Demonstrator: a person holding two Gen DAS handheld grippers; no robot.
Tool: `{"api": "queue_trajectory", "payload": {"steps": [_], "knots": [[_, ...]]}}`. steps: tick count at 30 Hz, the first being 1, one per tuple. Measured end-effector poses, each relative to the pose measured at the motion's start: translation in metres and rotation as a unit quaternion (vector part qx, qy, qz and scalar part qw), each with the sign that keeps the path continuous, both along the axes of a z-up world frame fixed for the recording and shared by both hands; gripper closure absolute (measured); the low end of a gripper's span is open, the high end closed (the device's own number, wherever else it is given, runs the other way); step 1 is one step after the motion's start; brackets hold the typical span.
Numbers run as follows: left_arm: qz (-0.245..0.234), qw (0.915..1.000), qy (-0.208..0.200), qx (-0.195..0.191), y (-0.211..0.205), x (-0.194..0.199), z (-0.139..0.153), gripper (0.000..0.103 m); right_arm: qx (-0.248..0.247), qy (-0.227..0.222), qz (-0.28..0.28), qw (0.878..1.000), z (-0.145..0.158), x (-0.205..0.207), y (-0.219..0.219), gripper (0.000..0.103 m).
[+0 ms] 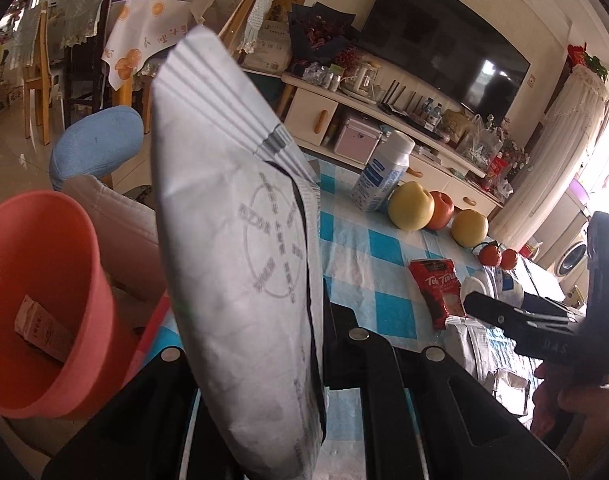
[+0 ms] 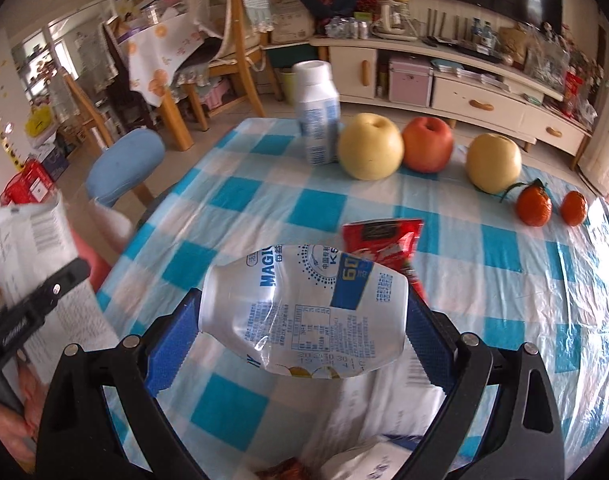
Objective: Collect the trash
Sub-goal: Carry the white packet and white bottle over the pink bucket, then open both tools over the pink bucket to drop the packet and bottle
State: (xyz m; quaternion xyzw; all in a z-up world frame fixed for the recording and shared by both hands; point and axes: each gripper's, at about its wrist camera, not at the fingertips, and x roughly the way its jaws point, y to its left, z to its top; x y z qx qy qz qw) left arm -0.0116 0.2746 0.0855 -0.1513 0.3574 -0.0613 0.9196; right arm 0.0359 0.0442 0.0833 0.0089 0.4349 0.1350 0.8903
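Left gripper [image 1: 260,380]: jaws closed flat on a white paper pouch [image 1: 232,216], held upright at its lower end, above the near left table edge beside the pink bin [image 1: 36,280]. Right gripper [image 2: 304,316]: blue pads clamped on a crushed clear bottle [image 2: 304,308], lifted off the table.

Handling, judged: pouch light, limp, likely to flop; pinch a sealed edge. Bottle light, springy, slick film; grip across the dented waist.

Red sachet [image 2: 384,240] lies on the blue-check tablecloth [image 2: 484,292], just beyond the bottle. Far edge: upright milk bottle [image 2: 318,116], pears, apple, tangerines. Room: TV cabinet far, chairs left.
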Motion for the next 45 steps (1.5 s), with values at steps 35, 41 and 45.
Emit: {"api": "queue_trajectory", "payload": {"steps": [35, 41, 45], "knots": [[0.249, 0.9657, 0.041, -0.06, 0.229, -0.032, -0.021, 0.086, 0.065, -0.011, 0.196, 0.978, 0.02, -0.011, 0.265, 0.008], [0.277, 0.9563, 0.062, -0.072, 0.238, -0.027, -0.03, 0.053, 0.123, 0.034, 0.21, 0.969, 0.006, -0.001, 0.283, 0.007], [0.301, 0.9488, 0.054, -0.078, 0.244, -0.033, -0.03, 0.027, 0.171, 0.053, 0.197, 0.964, 0.001, 0.003, 0.278, 0.006]]}}
